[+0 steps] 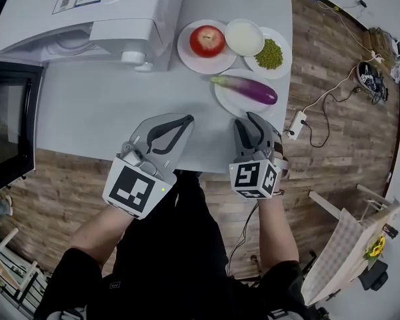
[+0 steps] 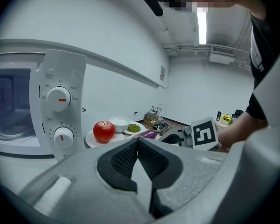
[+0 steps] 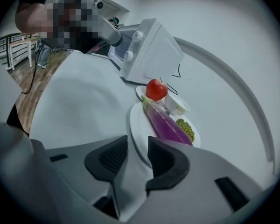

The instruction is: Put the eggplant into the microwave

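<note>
A purple eggplant (image 1: 248,89) with a green stem lies on a white plate (image 1: 223,102) near the table's front right. The white microwave (image 1: 87,12) stands at the back left, its dark door (image 1: 10,125) swung open. My right gripper (image 1: 251,120) hovers just short of the plate, open, with nothing between its pads. In the right gripper view the eggplant (image 3: 165,122) lies just beyond the jaws (image 3: 137,141). My left gripper (image 1: 187,120) is over the table's front edge, shut and empty. Its view shows the pads meeting (image 2: 137,141) and the microwave's knob panel (image 2: 60,106).
Behind the eggplant are a red apple (image 1: 207,40) on a plate, a white bowl (image 1: 244,37) and a plate of green beans (image 1: 272,53). A power strip (image 1: 297,122) with cables lies on the wooden floor to the right of the table.
</note>
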`<state>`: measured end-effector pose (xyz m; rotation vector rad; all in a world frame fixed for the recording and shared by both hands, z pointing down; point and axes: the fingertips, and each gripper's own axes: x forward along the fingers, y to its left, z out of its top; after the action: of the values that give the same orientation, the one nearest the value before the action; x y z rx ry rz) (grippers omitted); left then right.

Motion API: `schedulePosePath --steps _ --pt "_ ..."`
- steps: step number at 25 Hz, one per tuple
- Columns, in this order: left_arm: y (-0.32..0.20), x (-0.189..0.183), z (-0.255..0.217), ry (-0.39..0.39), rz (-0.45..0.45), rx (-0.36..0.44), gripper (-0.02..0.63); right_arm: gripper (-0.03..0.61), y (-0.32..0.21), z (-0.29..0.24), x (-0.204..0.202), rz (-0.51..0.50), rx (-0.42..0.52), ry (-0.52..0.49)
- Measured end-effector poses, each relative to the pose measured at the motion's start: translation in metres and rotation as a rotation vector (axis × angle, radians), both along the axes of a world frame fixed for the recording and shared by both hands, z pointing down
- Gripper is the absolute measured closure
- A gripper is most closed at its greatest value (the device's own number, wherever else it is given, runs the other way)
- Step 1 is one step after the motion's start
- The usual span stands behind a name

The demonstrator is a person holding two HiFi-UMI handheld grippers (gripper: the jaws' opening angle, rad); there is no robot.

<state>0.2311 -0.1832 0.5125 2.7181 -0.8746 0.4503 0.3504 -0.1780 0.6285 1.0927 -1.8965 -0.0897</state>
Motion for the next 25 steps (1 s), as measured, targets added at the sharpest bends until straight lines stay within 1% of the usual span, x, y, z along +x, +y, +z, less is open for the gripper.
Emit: schedulePosePath --steps 3,7,12,15,19,25 --pt "0.000 -0.003 0.002 0.008 -0.011 -0.011 0.604 0.433 -0.005 0.001 0.003 0.025 0.001 -0.013" --pt "0.000 -0.007 0.002 0.008 -0.019 -0.016 0.604 0.440 -0.010 0.001 0.001 0.009 0.009 0.032" --pt "-0.005 -0.016 0.002 0.020 -0.042 -0.023 0.604 0.470 -0.015 0.003 -0.006 -0.009 0.005 0.075" --pt "-0.007 -0.021 0.004 0.020 -0.051 -0.021 0.604 0.499 -0.019 0.004 -0.010 -0.022 0.012 0.105" --pt "-0.007 -0.027 0.008 0.017 -0.058 -0.026 0.604 0.511 -0.025 0.005 -0.013 -0.007 0.008 0.103" --pt "-0.006 -0.031 0.010 0.014 -0.063 -0.027 0.604 0.525 -0.024 0.007 -0.015 -0.042 0.022 0.254"
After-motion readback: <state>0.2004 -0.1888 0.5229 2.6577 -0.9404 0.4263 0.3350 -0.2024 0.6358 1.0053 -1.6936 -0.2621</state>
